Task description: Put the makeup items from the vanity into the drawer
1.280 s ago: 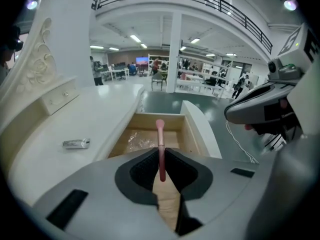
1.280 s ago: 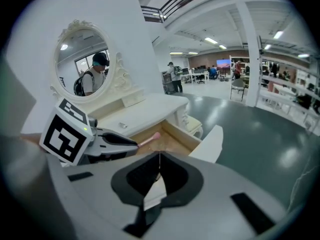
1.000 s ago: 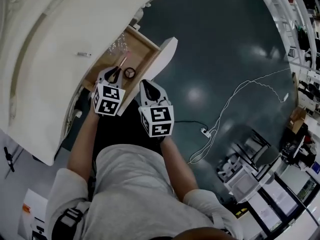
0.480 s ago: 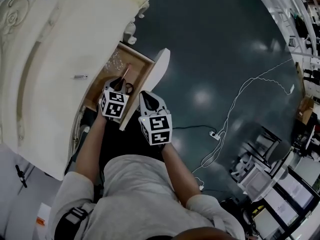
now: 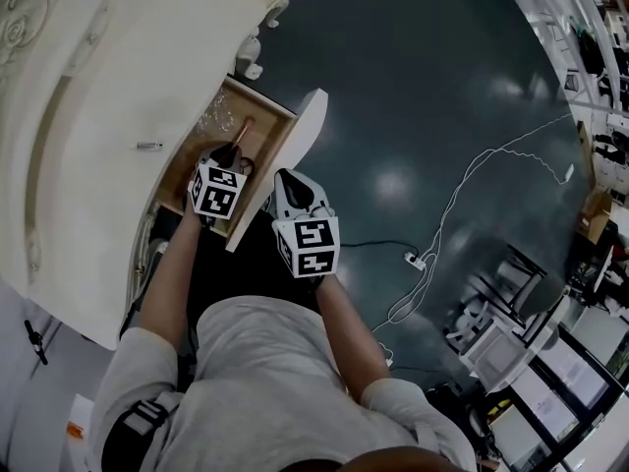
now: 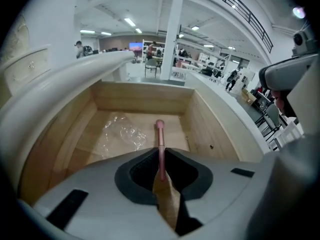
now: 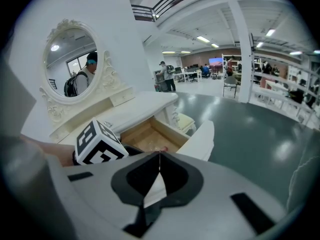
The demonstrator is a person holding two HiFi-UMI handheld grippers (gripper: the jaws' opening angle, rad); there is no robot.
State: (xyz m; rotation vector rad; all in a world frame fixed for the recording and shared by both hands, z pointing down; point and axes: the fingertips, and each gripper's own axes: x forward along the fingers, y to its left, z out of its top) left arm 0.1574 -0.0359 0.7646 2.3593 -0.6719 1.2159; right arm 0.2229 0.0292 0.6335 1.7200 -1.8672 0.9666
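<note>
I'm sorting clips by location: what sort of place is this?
Probably an open lab or workshop hall, not a bedroom: the white vanity with its oval mirror stands on a glossy dark floor near workstations.

- No legible word, brand, number or sign was found in any of the three views.
- Black-and-white square marker patterns were seen on the marker cube (image 5: 217, 191) of the left gripper (image 5: 231, 152) and on the marker cube (image 5: 311, 247) of the right gripper (image 5: 282, 175). No letters or digits could be made out in them.
- A lit screen (image 7: 216, 61) far back in the hall was shown too small to be read.
</note>
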